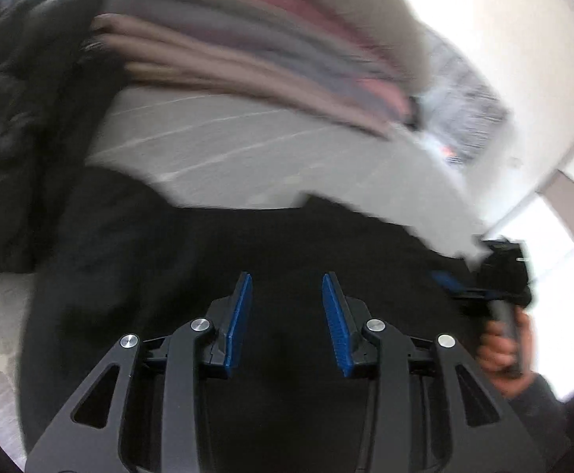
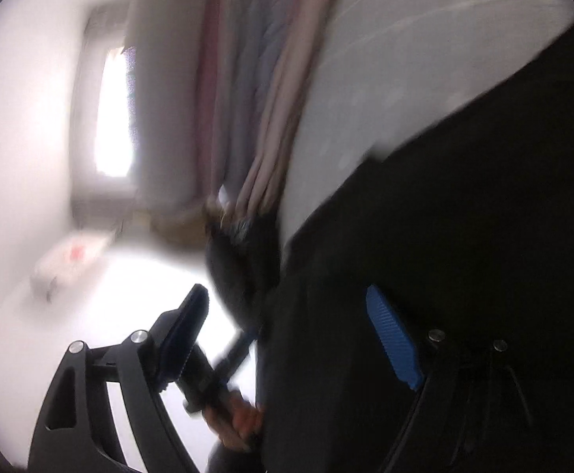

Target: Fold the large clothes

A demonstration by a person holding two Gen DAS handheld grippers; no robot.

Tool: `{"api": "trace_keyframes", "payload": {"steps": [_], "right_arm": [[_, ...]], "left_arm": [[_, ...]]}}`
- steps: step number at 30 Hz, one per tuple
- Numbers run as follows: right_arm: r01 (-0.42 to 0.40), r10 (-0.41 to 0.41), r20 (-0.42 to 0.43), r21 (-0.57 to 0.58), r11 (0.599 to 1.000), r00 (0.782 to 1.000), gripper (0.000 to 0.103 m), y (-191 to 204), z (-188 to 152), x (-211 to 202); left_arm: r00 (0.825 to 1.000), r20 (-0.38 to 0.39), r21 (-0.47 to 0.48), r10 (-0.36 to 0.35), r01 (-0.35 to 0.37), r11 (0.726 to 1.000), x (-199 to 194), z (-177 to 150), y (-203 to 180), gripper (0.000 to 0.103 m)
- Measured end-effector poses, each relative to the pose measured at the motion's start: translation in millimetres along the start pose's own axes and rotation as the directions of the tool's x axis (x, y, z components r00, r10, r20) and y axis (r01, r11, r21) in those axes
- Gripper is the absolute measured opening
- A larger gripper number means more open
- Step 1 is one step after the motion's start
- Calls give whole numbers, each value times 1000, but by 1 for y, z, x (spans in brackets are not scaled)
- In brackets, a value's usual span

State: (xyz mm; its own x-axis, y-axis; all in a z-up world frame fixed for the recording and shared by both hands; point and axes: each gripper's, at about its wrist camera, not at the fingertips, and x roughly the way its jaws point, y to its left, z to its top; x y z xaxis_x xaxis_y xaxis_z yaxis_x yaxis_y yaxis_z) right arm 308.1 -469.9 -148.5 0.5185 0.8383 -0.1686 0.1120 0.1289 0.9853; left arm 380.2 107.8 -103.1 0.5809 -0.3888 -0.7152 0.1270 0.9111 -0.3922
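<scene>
**Black garment spread on the bed, both grippers empty**

Pale bedding (image 1: 247, 149) carries a stack of folded clothes (image 1: 247, 51) at the back and a large black garment (image 1: 168, 244) spread in front. It looks soft, limp and fairly light; a hem or corner seems the best hold. The left gripper (image 1: 287, 311) hovers over it, jaws partly open, holding nothing. The right gripper (image 2: 287, 339) stands wide open, pressing on nothing.

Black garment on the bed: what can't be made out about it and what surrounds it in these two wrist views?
- Black garment: type and fold state unclear; blurred, cut off by the left wrist view's lower edge.
- Folded stack: item count smeared by blur in both views.
- Pale object on the floor: unidentifiable in the right wrist view, overexposed.
</scene>
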Motion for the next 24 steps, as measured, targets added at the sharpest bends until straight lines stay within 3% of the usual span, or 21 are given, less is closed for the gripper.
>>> {"api": "trace_keyframes", "payload": {"steps": [1,2,4,8,10,13,16,18,22,24], "right_arm": [[23,-25,70,21,1000,997,65,-8,8,-13],[38,-41,113,25,999,993,63,-12,10,-23],[78,-80,172,21,997,982,63,-10,16,-41],[251,-216,251,-118,961,944,65,18,3,-58],[291,-251,290,-102,951,923,65,9,-1,-82],[226,-202,335,-35,973,920,65,-2,-15,-115],[222,-173,313,-128,966,934,68,19,-44,-131],[228,-163,296,-202,952,941,74,35,-72,-143],[240,-143,280,-351,905,949,84,76,-141,-140],[262,-153,287,-393,882,946,86,88,-171,-139]], "left_arm": [[997,8,14,83,-83,996,6,-2,10,35],[991,2,9,131,-131,991,10,-4,21,35],[994,-33,-85,99,-102,991,13,-4,46,29],[983,-40,-12,179,-179,984,16,-3,34,27],[979,-42,1,197,-197,980,21,-3,33,27],[971,1,38,238,-238,970,14,-1,22,27],[949,95,99,300,-308,946,-14,-8,-6,35],[934,152,117,324,-343,932,-38,-16,-21,50],[883,238,137,404,-443,886,-83,-33,-51,56],[870,258,143,419,-463,875,-101,-43,-64,61]]}}
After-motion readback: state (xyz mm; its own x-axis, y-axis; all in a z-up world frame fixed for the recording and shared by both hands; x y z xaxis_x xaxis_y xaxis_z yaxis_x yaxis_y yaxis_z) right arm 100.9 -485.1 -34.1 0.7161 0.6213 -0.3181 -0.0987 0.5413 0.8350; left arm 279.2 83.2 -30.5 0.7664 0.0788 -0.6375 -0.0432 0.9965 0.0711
